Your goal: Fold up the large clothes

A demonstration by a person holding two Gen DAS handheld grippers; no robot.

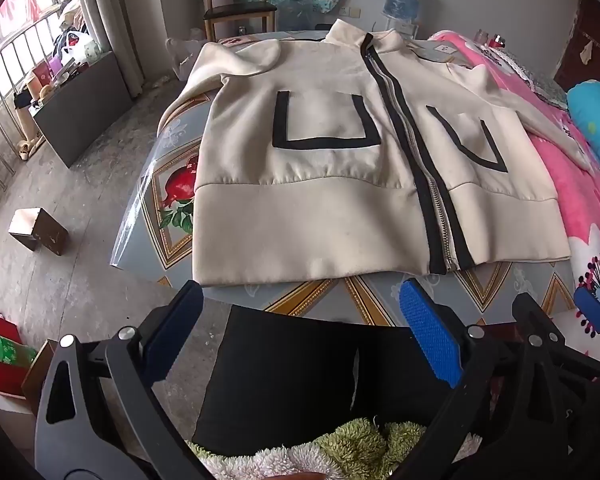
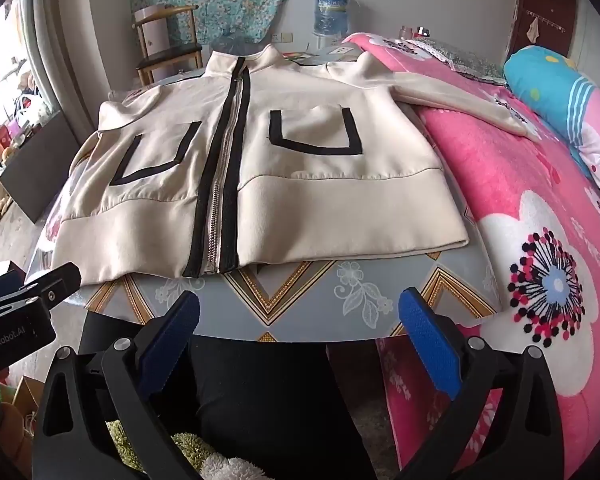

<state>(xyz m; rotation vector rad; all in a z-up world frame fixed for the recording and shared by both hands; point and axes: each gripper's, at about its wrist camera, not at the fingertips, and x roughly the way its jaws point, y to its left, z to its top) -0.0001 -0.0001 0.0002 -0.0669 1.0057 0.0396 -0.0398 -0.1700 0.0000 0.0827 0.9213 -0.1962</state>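
- Left gripper (image 1: 300,312) spread wide, nothing between its jaws, hovering off the table's near edge.
- Right gripper (image 2: 300,312) also wide apart, empty, same near edge.
- Cream jacket (image 1: 340,184) lies flat on the patterned table (image 2: 300,292), front up, zipped, hem nearest.
- One sleeve (image 2: 460,100) drapes onto the pink blanket (image 2: 520,184).

Left wrist view: mounted behind the left gripper (image 1: 300,312), looking forward and steeply down from just off the near edge of the tabletop (image 1: 332,296), set toward its left side. Right wrist view: same tilt behind the right gripper (image 2: 300,312), just off the near edge, further right, beside the pink bedcover (image 2: 540,200). Shared by both: the cream jacket (image 1: 320,208) (image 2: 300,200) spread across the tabletop, the far wall, the chair (image 1: 236,4).
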